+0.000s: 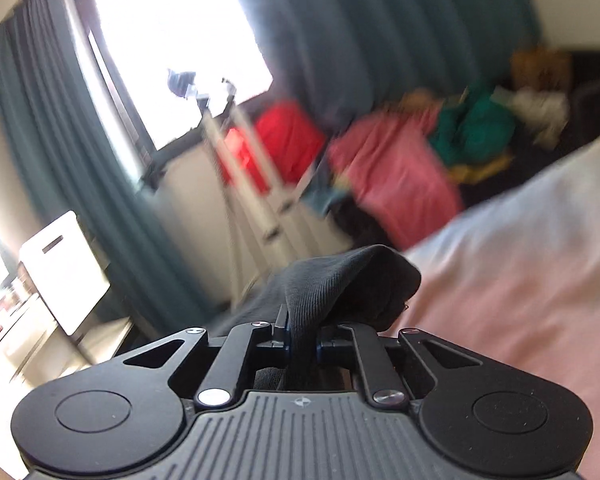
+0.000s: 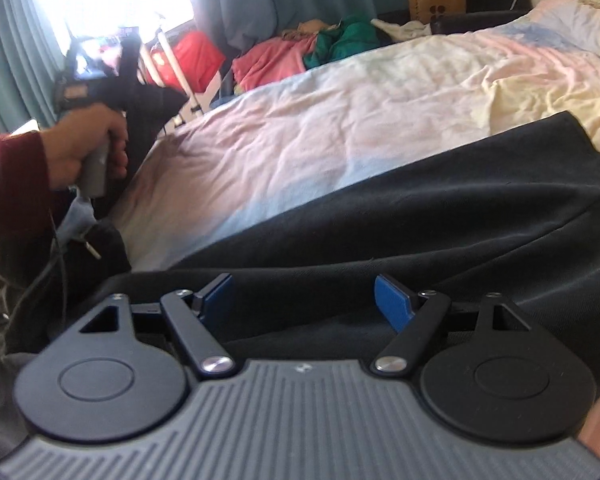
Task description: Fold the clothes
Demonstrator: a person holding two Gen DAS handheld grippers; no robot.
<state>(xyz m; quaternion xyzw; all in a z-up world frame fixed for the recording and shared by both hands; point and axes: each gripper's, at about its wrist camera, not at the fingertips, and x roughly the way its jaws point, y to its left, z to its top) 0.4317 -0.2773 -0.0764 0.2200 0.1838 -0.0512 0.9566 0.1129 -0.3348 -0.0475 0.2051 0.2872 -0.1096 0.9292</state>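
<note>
Left tongs (image 1: 299,334) are clamped on a bunched fold of the black garment (image 2: 420,216); ribbed dark cloth pokes up between the pads in the left wrist view. Right tongs (image 2: 304,300) stand wide, blue pads (image 2: 392,300) apart, nothing pinched; the black cloth lies just under and ahead of them.

Landmark: the bed (image 2: 340,120).
- The garment lies along the near edge of the bed, long axis roughly crosswise to the right tongs. Its far corner sits up-right from them, and the other end runs off the bed's left edge toward the left hand (image 2: 88,148).
- The left hand is off the bed's left side, holding that end up clear of the sheet.
- The right tongs are the nearer to the flat stretch of cloth. My read: the next move is the right side closing on the edge directly ahead.

Count: one black garment in play, two tongs, one held corner. One heap of other clothes (image 2: 300,54) beyond the bed's far side; pieces too jumbled to count.
</note>
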